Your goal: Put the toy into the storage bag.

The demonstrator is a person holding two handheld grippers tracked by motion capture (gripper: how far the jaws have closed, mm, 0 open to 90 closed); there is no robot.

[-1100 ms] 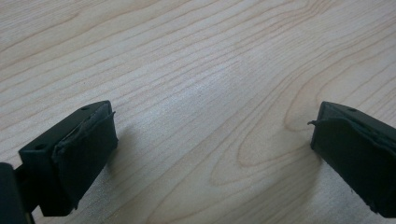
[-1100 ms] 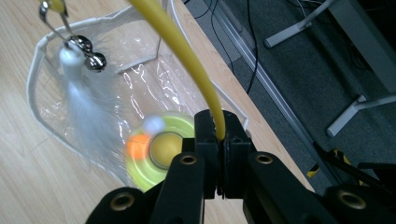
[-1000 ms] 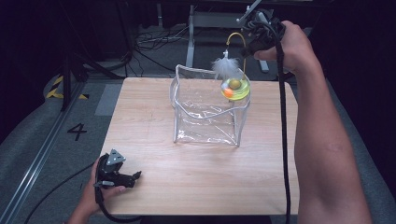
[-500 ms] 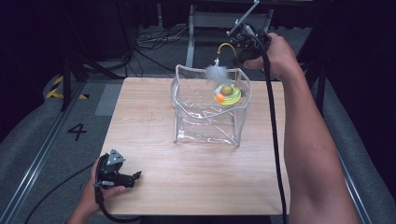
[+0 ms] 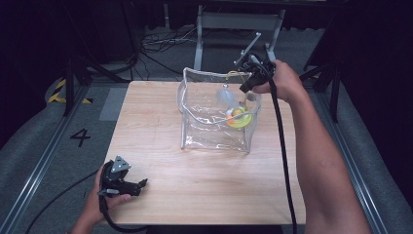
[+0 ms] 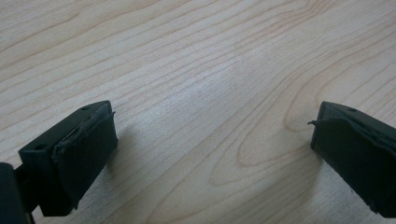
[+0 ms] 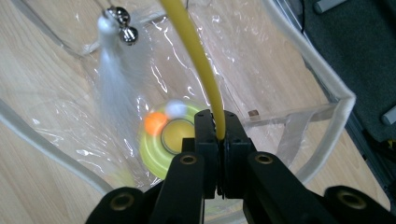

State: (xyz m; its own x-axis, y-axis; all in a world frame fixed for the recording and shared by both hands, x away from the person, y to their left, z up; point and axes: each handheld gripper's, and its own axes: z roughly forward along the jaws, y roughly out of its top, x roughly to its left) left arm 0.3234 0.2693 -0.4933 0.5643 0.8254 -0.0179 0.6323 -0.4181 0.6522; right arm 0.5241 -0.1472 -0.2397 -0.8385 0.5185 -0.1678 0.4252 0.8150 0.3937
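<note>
Since a second ago, the right claw [image 7: 218,140], clamped on the yellow wand [image 7: 196,56], lowered the toy into the clear bag [image 5: 195,131]; left claw [image 6: 210,149] rests apart.

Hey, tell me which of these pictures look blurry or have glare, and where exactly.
Right gripper view: the green disc toy and white feather are smeared by blur, bright glare streaks the clear bag, and the right gripper stays sharp on the yellow rod. Left gripper view: a soft sheen on the wooden table. High view: dark surroundings, evenly lit tabletop.
</note>
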